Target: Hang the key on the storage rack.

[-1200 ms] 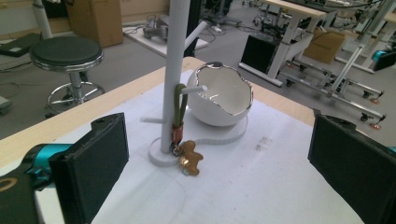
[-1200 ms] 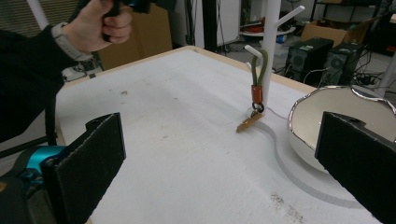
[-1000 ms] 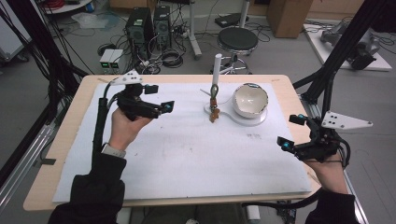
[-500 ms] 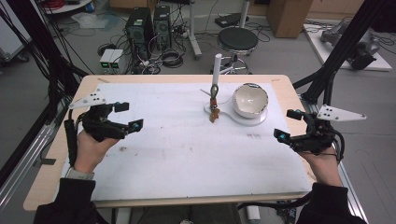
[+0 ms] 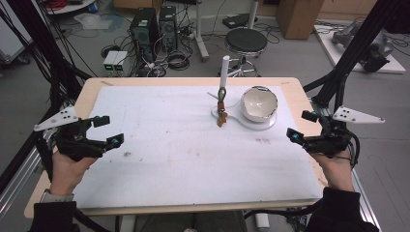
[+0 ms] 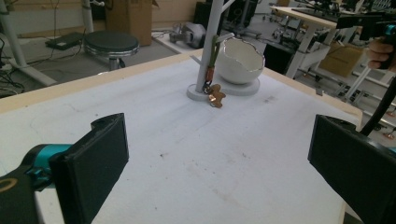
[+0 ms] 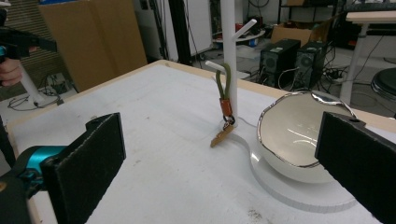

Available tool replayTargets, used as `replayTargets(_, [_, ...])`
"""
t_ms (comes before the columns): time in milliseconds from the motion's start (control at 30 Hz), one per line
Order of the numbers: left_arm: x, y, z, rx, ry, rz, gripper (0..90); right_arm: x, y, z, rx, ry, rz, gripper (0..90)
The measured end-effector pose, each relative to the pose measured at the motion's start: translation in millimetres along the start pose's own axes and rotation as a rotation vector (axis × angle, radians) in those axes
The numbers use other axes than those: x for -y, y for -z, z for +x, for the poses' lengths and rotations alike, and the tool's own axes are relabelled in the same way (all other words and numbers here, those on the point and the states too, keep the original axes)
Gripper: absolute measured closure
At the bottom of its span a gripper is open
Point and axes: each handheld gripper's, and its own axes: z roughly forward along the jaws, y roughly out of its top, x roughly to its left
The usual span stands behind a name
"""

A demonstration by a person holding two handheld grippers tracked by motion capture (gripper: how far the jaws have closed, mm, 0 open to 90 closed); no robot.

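A white peg stand (image 5: 225,72) rises at the table's back middle, and an olive strap with an orange clip and a tan tag (image 5: 222,115) hangs from it. A white bowl with a silvery rim (image 5: 259,103) sits on the stand's flat white base (image 5: 251,124). My left gripper (image 5: 109,130) hovers open over the mat's left side with nothing in it. My right gripper (image 5: 300,126) is open at the right edge, just right of the bowl. The left gripper view shows the stand (image 6: 210,46), tag (image 6: 215,97) and bowl (image 6: 239,60) far ahead. In the right gripper view, the bowl (image 7: 292,140) and strap (image 7: 225,100) are close.
A white mat (image 5: 193,154) covers most of the wooden table (image 5: 87,94). Black frame poles (image 5: 348,58) rise at both sides. Beyond the far edge are a stool (image 5: 246,41), computer towers (image 5: 154,24) and cables on the floor.
My left gripper has drawn back from the table's back left, leftward and toward the person, to the left edge. The right gripper has shifted slightly forward. Both stay open.
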Motion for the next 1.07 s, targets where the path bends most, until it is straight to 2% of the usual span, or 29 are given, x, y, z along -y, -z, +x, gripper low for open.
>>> replayTargets(267, [2.4, 6.8, -0.6, -0.030, -0.020, 0.012, 5.6, -4.8, -2.7, 11.6, -0.020, 0.034, -0.006, 0.9])
replayTargets(333, [1.9, 7.0, -0.9, -0.027, -0.024, 0.013, 5.5, -5.8, -2.9, 14.0, -0.024, 0.039, -0.003, 0.9])
replayTargets(600, [4.1, 5.5, -0.2, -0.036, -0.014, 0.024, 5.5, -4.4, -6.9, 13.7, -0.024, 0.041, 0.011, 0.9])
replayTargets(900, [4.3, 6.4, -1.8, -0.043, -0.018, 0.016, 5.6, -5.5, -7.4, 15.8, -0.031, 0.058, -0.001, 0.9])
replayTargets(1067, [6.6, 3.8, 0.6, -0.052, -0.020, 0.036, 5.5, -5.7, -7.4, 15.9, -0.035, 0.056, -0.004, 0.9])
